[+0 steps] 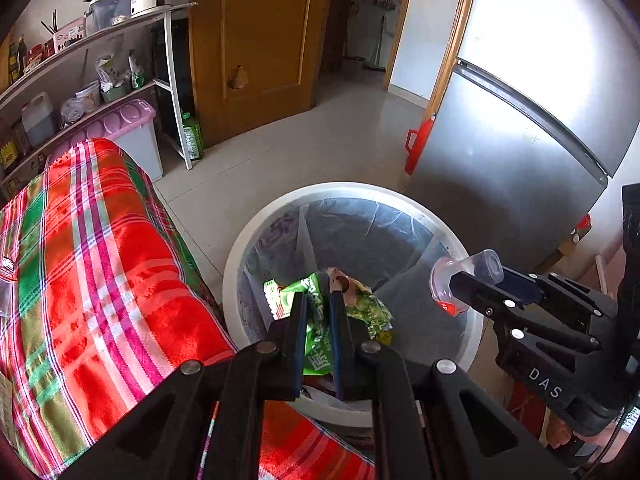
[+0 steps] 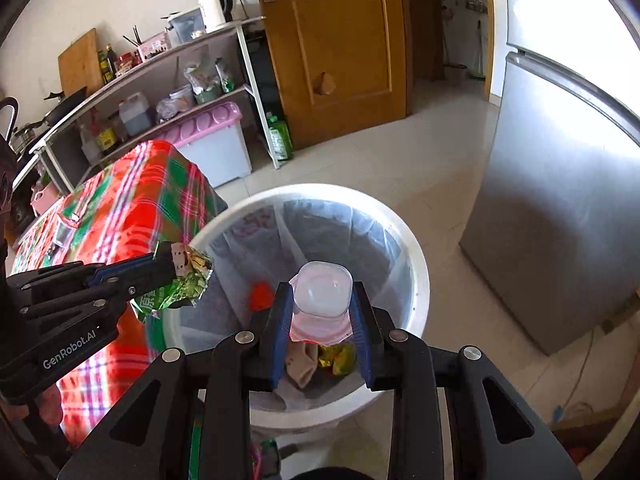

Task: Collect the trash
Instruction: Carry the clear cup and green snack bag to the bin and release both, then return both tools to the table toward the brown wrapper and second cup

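Observation:
My left gripper (image 1: 319,300) is shut on a green snack wrapper (image 1: 320,328) and holds it over the white trash bin (image 1: 256,224), which is lined with a clear bag. My right gripper (image 2: 322,300) is shut on a small clear plastic cup (image 2: 322,294) with pink residue, also above the bin (image 2: 416,280). Each gripper shows in the other's view: the right one with the cup (image 1: 468,280) at right, the left one with the wrapper (image 2: 180,280) at left. Some trash (image 2: 320,356) lies in the bin's bottom.
A table with a red, green and pink plaid cloth (image 1: 80,260) stands left of the bin. A silver fridge (image 1: 520,140) stands to the right. Behind are a shelf rack (image 2: 160,80), a pink-lidded storage box (image 2: 216,140) and a wooden door (image 2: 340,40).

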`<state>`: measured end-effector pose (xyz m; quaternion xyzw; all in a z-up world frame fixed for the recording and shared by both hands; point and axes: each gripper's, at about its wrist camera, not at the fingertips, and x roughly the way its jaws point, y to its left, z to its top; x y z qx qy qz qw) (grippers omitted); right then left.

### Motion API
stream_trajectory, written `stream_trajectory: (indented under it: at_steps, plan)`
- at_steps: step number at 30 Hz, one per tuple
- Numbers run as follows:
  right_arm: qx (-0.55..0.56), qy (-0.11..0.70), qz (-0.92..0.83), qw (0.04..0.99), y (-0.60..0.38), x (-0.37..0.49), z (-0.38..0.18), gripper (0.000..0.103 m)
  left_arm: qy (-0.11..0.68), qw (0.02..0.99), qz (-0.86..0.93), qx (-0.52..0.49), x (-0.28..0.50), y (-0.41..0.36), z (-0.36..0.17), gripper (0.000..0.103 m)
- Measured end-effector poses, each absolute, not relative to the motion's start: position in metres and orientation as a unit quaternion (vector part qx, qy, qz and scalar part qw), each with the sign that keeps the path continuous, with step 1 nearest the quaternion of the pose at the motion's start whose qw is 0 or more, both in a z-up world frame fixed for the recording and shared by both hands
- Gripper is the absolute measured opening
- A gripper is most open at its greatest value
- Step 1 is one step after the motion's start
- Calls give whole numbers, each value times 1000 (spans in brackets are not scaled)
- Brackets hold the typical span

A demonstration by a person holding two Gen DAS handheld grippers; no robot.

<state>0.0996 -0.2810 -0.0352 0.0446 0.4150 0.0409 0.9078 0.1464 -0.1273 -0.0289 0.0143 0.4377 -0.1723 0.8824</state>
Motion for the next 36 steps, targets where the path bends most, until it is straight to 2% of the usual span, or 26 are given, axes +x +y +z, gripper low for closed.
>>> stream_trajectory:
  at_steps: [9, 10, 12, 14, 18, 22, 36]
  plan:
    - [45, 439, 37, 896, -286, 112, -55, 31, 459, 874, -157, -1, 158, -124, -41, 16]
    - [46, 440, 36, 896, -286, 113, -56, 31, 461, 873, -159, -4, 158, -123, -41, 21]
    - [46, 442, 32, 895, -286, 114, -57, 44, 460, 875, -154, 0, 157, -123, -42, 32]
    - [49, 442, 33, 895, -286, 114, -59, 50, 458, 876, -153, -1, 157, -123, -41, 43]
    - [47, 441, 31, 896, -286, 114, -58, 51, 455, 877, -152, -4, 155, -119, -38, 45]
    - [48, 438, 30, 897, -286, 111, -54, 51, 449, 881, -150, -6, 150, -112, -33, 59]
    - [51, 404, 53, 912, -257, 91, -26, 52, 400, 908, -115, -36, 115, -50, -1, 68]
